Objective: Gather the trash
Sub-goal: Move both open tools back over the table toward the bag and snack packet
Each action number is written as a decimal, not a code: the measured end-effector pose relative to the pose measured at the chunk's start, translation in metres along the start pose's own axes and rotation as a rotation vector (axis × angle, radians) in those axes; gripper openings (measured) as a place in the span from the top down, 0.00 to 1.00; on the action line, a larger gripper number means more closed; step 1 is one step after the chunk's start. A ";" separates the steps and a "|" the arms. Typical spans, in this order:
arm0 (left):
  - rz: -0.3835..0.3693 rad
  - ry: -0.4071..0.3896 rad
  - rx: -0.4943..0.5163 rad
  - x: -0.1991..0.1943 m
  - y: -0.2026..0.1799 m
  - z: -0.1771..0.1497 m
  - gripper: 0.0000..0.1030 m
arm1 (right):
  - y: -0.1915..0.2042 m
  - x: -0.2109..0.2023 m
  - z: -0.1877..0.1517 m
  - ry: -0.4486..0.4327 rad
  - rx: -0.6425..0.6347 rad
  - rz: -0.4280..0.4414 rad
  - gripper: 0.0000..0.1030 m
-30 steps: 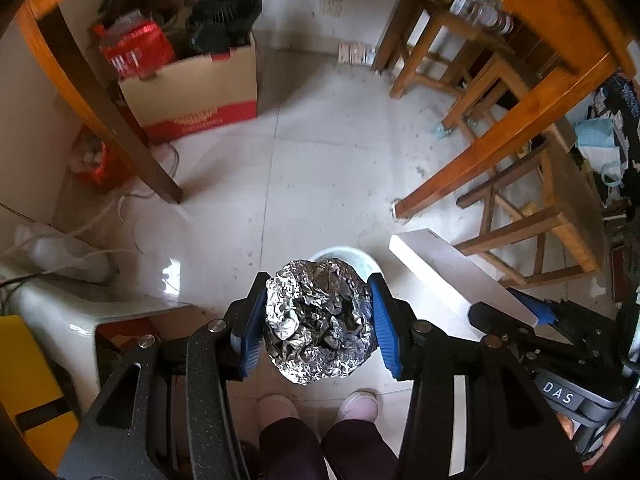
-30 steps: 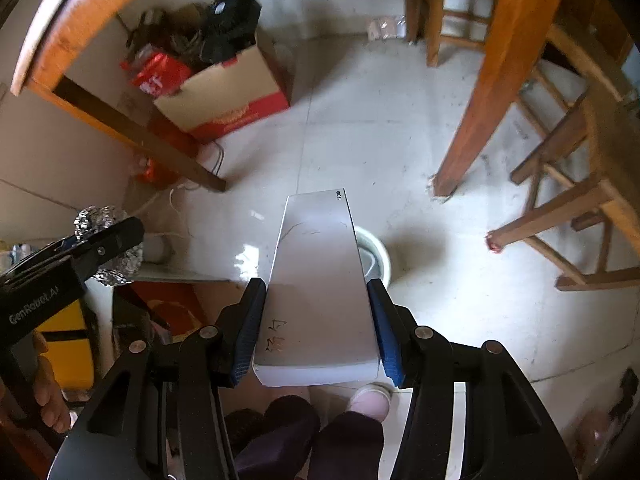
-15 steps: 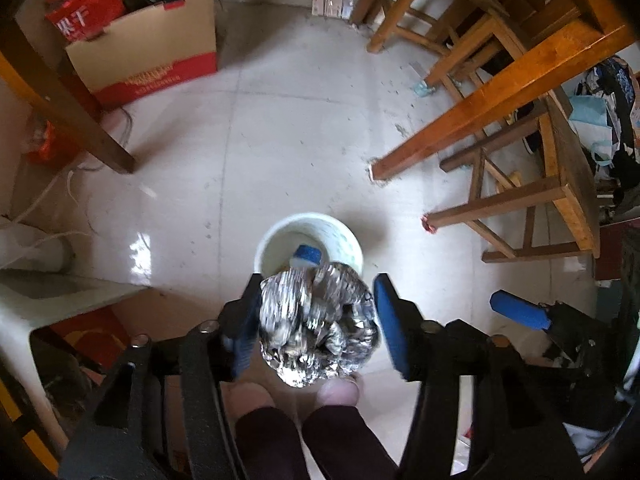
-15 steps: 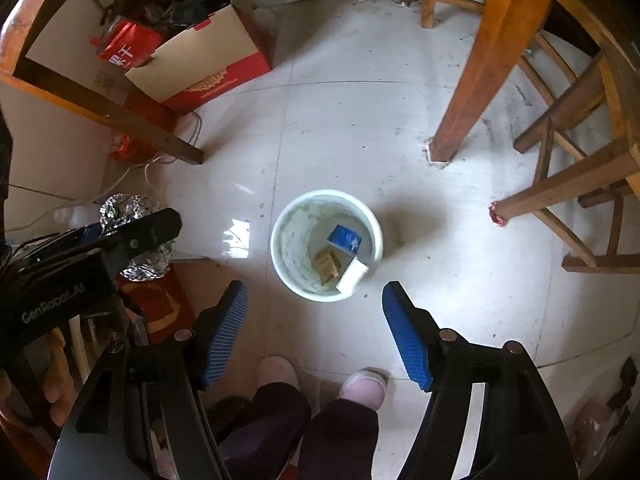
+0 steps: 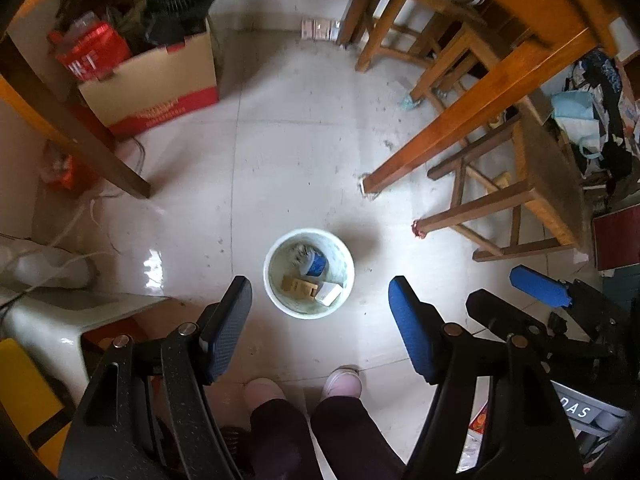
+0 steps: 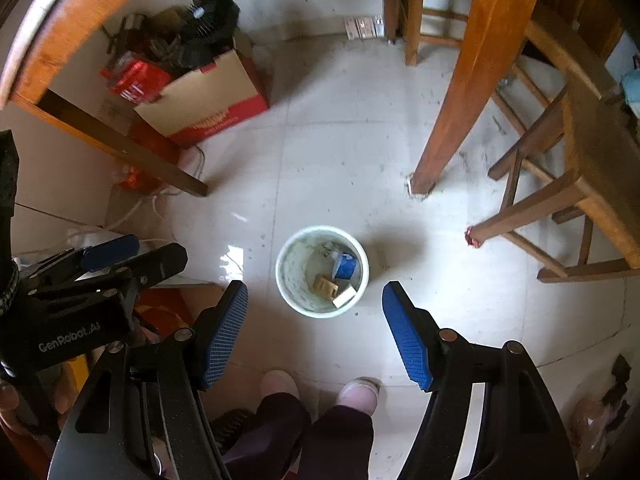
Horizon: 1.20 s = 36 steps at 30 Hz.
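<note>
From the left wrist, the left gripper (image 5: 320,324) hangs high over the bin (image 5: 309,273) on the floor (image 5: 288,152), jaws wide apart and holding nothing. The trash (image 5: 310,276) lies inside the bin. If the hand dropped low, it could bump the bin and tip it.

From the right wrist, the right gripper (image 6: 314,330) points down at the bin (image 6: 322,271) too, jaws wide apart and empty. The left gripper (image 6: 100,270) is close beside it, so they might knock together.

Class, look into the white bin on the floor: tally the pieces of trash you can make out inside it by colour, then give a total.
In the white bin:
Blue item: 1
Brown item: 1
White box: 1
Silvery foil ball: 1
Total: 4
</note>
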State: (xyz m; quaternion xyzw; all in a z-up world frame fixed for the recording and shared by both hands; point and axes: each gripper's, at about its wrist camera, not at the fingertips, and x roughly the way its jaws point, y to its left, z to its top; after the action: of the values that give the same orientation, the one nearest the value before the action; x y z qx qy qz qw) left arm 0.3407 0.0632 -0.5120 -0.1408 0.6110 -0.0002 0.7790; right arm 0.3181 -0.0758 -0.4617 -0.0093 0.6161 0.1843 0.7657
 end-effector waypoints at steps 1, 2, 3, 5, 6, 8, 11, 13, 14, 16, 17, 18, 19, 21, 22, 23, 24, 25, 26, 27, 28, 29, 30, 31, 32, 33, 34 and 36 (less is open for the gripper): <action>0.001 -0.012 0.000 -0.013 -0.001 0.001 0.32 | 0.004 -0.013 0.002 -0.012 -0.005 -0.002 0.36; 0.001 -0.027 0.000 -0.029 -0.003 0.003 0.32 | 0.006 -0.022 0.003 -0.027 -0.008 -0.004 0.36; 0.002 -0.043 0.001 -0.046 -0.004 0.004 0.32 | 0.010 -0.036 0.005 -0.040 -0.011 -0.005 0.36; 0.005 -0.076 0.004 -0.076 -0.007 0.008 0.32 | 0.017 -0.062 0.009 -0.067 -0.014 -0.005 0.36; 0.005 -0.087 0.005 -0.087 -0.009 0.009 0.32 | 0.021 -0.075 0.010 -0.081 -0.015 -0.007 0.36; 0.006 -0.129 0.008 -0.125 -0.012 0.012 0.32 | 0.027 -0.100 0.011 -0.111 -0.018 -0.009 0.36; 0.008 -0.182 0.015 -0.170 -0.017 0.015 0.32 | 0.038 -0.139 0.013 -0.157 -0.024 -0.017 0.36; 0.008 -0.219 0.023 -0.199 -0.020 0.016 0.32 | 0.046 -0.166 0.015 -0.194 -0.026 -0.021 0.36; 0.007 -0.245 0.028 -0.216 -0.021 0.015 0.32 | 0.050 -0.176 0.016 -0.210 -0.027 -0.023 0.36; 0.003 -0.293 0.038 -0.250 -0.024 0.015 0.32 | 0.058 -0.198 0.017 -0.244 -0.032 -0.029 0.36; 0.001 -0.305 0.041 -0.259 -0.026 0.014 0.32 | 0.062 -0.207 0.018 -0.257 -0.035 -0.033 0.36; -0.006 -0.325 0.045 -0.273 -0.026 0.014 0.32 | 0.067 -0.219 0.018 -0.274 -0.039 -0.037 0.36; -0.017 -0.352 0.054 -0.292 -0.028 0.013 0.32 | 0.071 -0.227 0.018 -0.290 -0.042 -0.042 0.36; -0.042 -0.382 0.063 -0.313 -0.031 0.011 0.32 | 0.080 -0.247 0.018 -0.324 -0.046 -0.051 0.36; -0.059 -0.402 0.069 -0.328 -0.031 0.011 0.32 | 0.084 -0.260 0.018 -0.346 -0.047 -0.057 0.36; -0.071 -0.430 0.079 -0.344 -0.033 0.011 0.32 | 0.086 -0.268 0.019 -0.360 -0.046 -0.060 0.36; -0.076 -0.453 0.088 -0.357 -0.034 0.010 0.32 | 0.091 -0.279 0.019 -0.379 -0.046 -0.065 0.36; -0.082 -0.488 0.106 -0.374 -0.036 0.010 0.32 | 0.097 -0.290 0.019 -0.401 -0.046 -0.073 0.36; -0.086 -0.507 0.118 -0.384 -0.038 0.009 0.32 | 0.100 -0.300 0.017 -0.421 -0.047 -0.080 0.36; -0.089 -0.525 0.129 -0.394 -0.039 0.011 0.32 | 0.105 -0.309 0.016 -0.441 -0.047 -0.088 0.36; -0.093 -0.550 0.145 -0.408 -0.040 0.010 0.32 | 0.109 -0.318 0.014 -0.461 -0.049 -0.097 0.35; -0.096 -0.565 0.154 -0.418 -0.042 0.011 0.32 | 0.113 -0.329 0.013 -0.488 -0.049 -0.107 0.35; -0.100 -0.581 0.162 -0.427 -0.042 0.011 0.32 | 0.117 -0.338 0.011 -0.519 -0.048 -0.114 0.34; -0.102 -0.600 0.172 -0.435 -0.041 0.009 0.32 | 0.118 -0.346 0.010 -0.540 -0.047 -0.115 0.30; -0.100 -0.624 0.182 -0.444 -0.041 0.008 0.29 | 0.121 -0.355 0.007 -0.573 -0.043 -0.118 0.27; -0.097 -0.642 0.190 -0.451 -0.041 0.006 0.26 | 0.123 -0.362 0.005 -0.606 -0.039 -0.122 0.24; -0.089 -0.664 0.199 -0.459 -0.042 0.006 0.24 | 0.125 -0.368 0.004 -0.627 -0.035 -0.125 0.22; -0.070 -0.699 0.205 -0.469 -0.042 0.006 0.15 | 0.127 -0.375 0.003 -0.659 -0.031 -0.132 0.20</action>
State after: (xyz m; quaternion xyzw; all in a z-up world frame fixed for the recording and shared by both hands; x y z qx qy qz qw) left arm 0.2345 0.1052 -0.0549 -0.0745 0.2996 -0.0397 0.9503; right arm 0.2191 -0.0585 -0.0786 -0.0010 0.3307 0.1368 0.9338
